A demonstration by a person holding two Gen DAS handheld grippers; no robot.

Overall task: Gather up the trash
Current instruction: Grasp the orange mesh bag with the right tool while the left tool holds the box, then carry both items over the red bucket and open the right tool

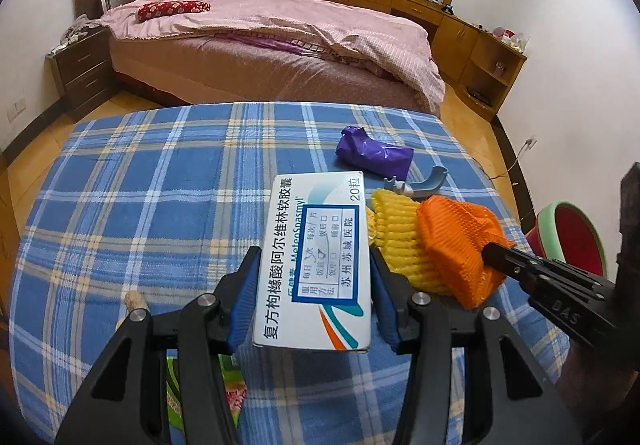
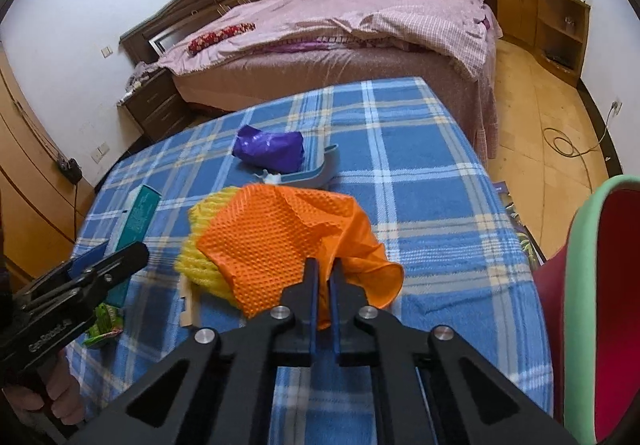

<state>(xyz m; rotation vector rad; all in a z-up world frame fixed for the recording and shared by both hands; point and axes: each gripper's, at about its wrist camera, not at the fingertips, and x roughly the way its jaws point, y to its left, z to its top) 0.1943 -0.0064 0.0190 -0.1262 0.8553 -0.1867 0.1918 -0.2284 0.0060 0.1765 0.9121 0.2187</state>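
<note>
Medicine box (image 1: pixel 316 265) in left tool (image 1: pixel 314 297)

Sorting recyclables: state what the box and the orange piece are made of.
Box in the left tool: printed paperboard, slightly glossy, with crisp folded edges. Orange piece in the right tool: probably thin rubbery or plastic sheet; it is dimpled, crumpled and limp.

You see a blue plaid blanket (image 1: pixel 160 173) with white and tan lines. On it lie an orange dimpled glove (image 2: pixel 280 237), a yellow ribbed foam net (image 1: pixel 396 229), a purple bag (image 1: pixel 372 155) and a white medicine box (image 1: pixel 316 261) with teal-orange swirls.
</note>
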